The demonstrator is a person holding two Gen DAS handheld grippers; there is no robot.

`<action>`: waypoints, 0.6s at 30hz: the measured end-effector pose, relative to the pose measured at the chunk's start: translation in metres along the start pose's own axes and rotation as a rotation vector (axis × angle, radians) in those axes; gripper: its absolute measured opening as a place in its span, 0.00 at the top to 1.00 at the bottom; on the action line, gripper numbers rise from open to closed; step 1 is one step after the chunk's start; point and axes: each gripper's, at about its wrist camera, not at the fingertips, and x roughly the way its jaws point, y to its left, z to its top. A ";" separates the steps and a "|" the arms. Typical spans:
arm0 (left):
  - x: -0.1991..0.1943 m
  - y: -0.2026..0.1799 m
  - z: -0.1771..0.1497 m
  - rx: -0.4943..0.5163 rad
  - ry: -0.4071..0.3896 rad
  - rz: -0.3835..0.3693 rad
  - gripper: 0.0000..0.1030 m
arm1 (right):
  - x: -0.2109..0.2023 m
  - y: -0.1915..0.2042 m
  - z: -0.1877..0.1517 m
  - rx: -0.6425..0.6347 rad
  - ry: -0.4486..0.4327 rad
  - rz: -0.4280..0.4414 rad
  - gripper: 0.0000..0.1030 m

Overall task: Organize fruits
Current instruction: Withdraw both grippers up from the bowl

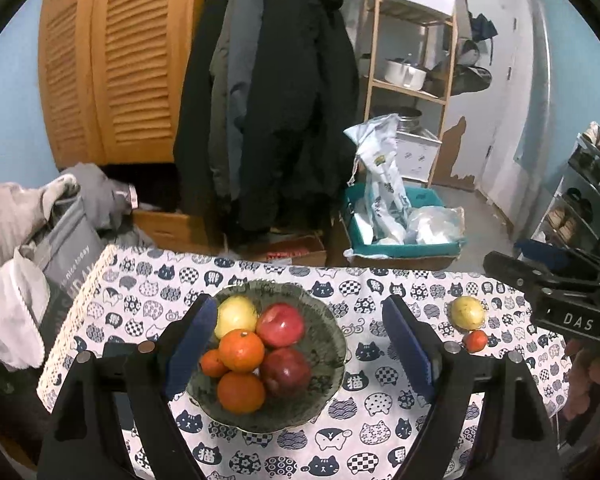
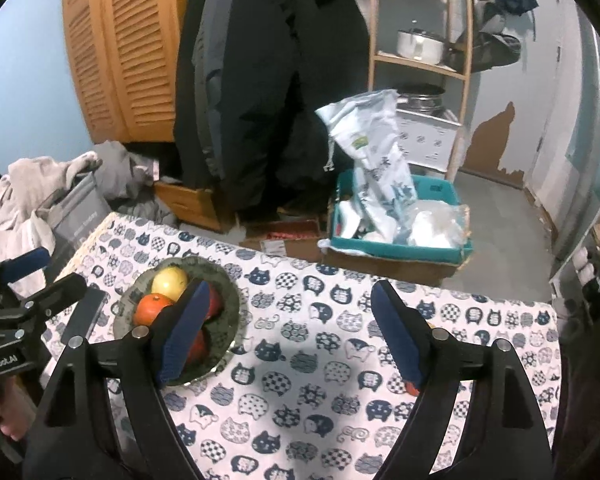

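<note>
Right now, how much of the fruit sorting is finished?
Mostly done: six fruits sit piled in the green plate. Nothing is in hand; the left gripper and right gripper are both open and empty. Left: a yellow fruit and a small orange fruit on the tablecloth.

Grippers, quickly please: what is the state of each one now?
Left gripper: open, holding nothing, above the fruit bowl.
Right gripper: open, holding nothing.

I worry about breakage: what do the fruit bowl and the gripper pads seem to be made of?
The fruit bowl looks like dark green glass or glazed ceramic: glossy, scalloped rim, mottled pattern; which one is unclear. The left gripper fingers' pads look like soft blue ribbed rubber or foam, matte.
</note>
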 end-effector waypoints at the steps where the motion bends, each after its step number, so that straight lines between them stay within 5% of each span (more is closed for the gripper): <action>1: -0.002 -0.003 0.001 0.005 -0.005 -0.002 0.16 | -0.003 -0.003 -0.001 0.003 -0.003 -0.001 0.20; 18: -0.007 -0.053 0.009 0.060 -0.022 -0.041 0.12 | -0.044 -0.060 -0.018 0.049 -0.052 -0.093 0.17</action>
